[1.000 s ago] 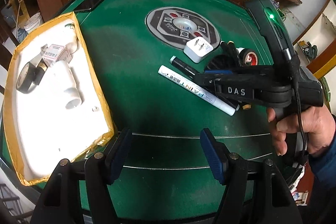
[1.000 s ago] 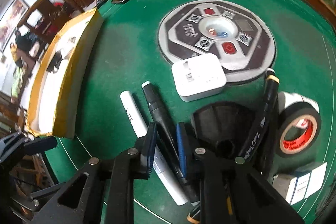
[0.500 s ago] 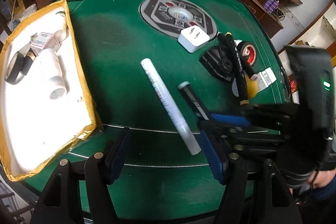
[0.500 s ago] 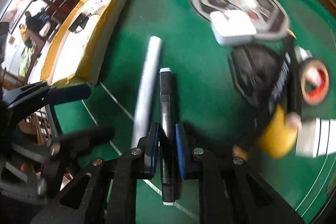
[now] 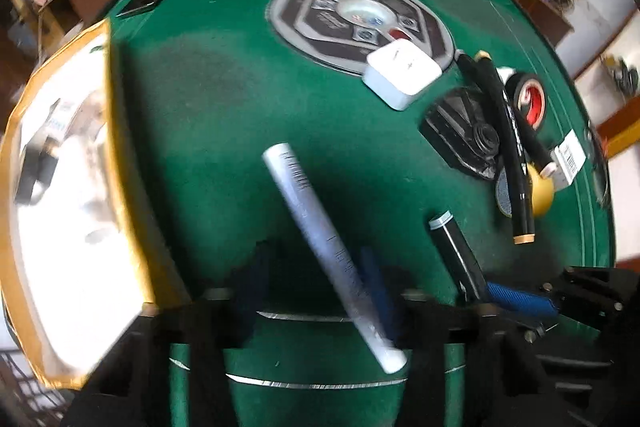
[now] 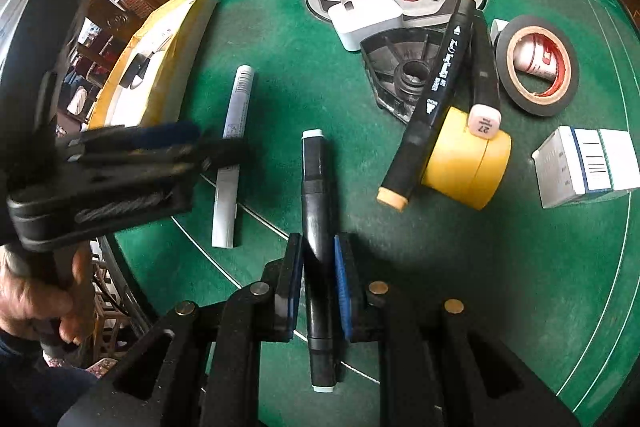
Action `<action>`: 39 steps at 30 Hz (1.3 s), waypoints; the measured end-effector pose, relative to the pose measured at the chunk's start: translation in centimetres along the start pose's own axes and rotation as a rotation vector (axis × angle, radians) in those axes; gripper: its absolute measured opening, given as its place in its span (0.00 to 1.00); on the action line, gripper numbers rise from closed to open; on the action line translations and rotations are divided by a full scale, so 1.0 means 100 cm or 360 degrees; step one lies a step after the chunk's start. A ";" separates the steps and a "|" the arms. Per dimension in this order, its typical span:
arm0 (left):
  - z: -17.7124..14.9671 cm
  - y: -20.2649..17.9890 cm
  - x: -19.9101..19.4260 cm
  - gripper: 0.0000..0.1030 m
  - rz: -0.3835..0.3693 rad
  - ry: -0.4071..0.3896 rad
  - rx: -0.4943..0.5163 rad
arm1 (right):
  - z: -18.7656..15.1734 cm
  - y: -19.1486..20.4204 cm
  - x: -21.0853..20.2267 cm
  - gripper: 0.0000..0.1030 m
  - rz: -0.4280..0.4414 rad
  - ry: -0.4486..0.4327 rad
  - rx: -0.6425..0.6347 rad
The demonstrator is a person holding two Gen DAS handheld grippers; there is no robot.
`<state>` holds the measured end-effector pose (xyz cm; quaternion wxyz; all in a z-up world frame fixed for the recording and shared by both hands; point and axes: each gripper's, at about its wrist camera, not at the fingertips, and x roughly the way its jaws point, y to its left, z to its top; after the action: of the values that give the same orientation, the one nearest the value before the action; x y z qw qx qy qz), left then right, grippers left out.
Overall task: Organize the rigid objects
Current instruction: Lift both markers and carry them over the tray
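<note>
The left gripper (image 5: 316, 287) is closing its jaws around the white paint marker (image 5: 332, 251), which lies slantwise on the green surface (image 5: 208, 115) between the blue pads; the blur there hides whether both pads have met the barrel, so the catch looks unfinished. The right gripper (image 6: 318, 291) has its jaws clamped on the black marker (image 6: 316, 227), gripped towards its near end, with most of the length sticking out to the far side. Two risks stand out. The white marker sits at an angle to the closing jaws and is round, so it could roll or swivel out, or get pinched near one end and droop when lifted. The black marker, held off-centre, could pivot in the pads if swung quickly. The two grippers are also close together, the left one just to the left of the black marker in the right wrist view, so a careless move could knock them together. The yellow-edged tray (image 5: 120, 187), at the left, has a raised rim that a dangling marker tip could snag on.
</note>
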<state>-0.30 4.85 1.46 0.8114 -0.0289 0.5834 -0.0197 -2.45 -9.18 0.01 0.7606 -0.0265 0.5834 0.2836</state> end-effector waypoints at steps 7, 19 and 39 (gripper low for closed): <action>-0.017 -0.006 -0.005 0.16 0.0038 -0.0047 0.0116 | -0.011 -0.006 -0.006 0.15 0.0025 -0.0014 0.0016; -0.021 -0.007 -0.005 0.21 0.0037 -0.0096 0.0151 | -0.012 0.009 -0.004 0.15 -0.0074 -0.0009 -0.0059; -0.036 -0.001 -0.049 0.14 -0.0187 -0.0211 0.0029 | -0.009 0.014 -0.016 0.14 0.0005 -0.0096 0.0001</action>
<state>-5.31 4.96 4.93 0.8460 -0.0568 0.5255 -0.0705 -4.14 -9.03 1.58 0.7775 -0.0169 0.5602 0.2853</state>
